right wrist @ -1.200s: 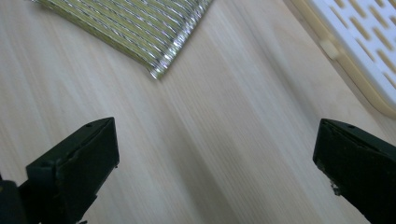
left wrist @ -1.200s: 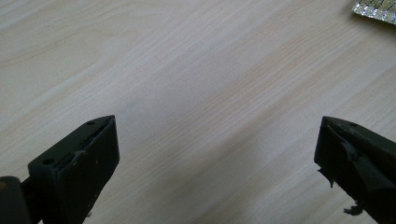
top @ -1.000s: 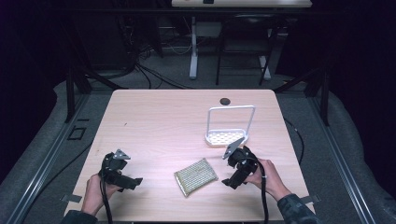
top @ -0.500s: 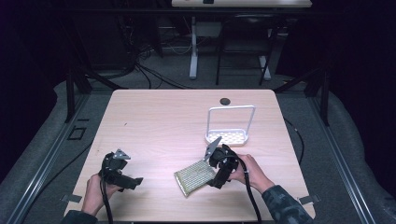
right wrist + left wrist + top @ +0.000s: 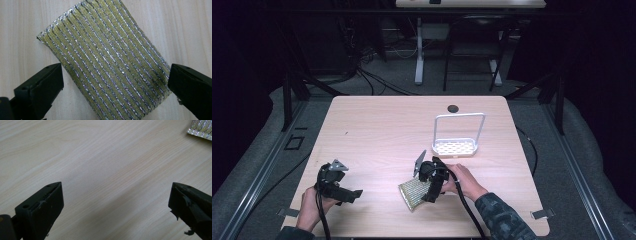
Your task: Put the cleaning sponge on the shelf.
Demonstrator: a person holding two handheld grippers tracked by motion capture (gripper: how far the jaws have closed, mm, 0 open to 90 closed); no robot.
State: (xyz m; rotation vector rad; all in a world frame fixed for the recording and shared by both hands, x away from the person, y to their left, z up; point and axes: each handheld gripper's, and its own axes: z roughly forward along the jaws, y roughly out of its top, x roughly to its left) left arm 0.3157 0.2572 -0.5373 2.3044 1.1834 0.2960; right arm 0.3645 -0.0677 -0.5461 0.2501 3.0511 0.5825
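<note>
The right gripper (image 5: 428, 186) hangs right over the scouring pad (image 5: 105, 60), jaws spread wide, one either side of its lower end and neither one touching it. The pad lies flat on the wooden table (image 5: 377, 125), set at a slant to the jaws, and there's the danger: if they shut from here they'll likely catch it corner to corner, and a soft, flat pad like that could buckle, skid across the smooth wood or slip out as it's lifted. Come down too shallow and the jaws may close on nothing. Just beyond the pad stands the white wire rack (image 5: 455, 145), well apart from it. Off to the pad's left, the left gripper (image 5: 343, 192) waits low over bare wood, jaws spread as well, holding nothing.
</note>
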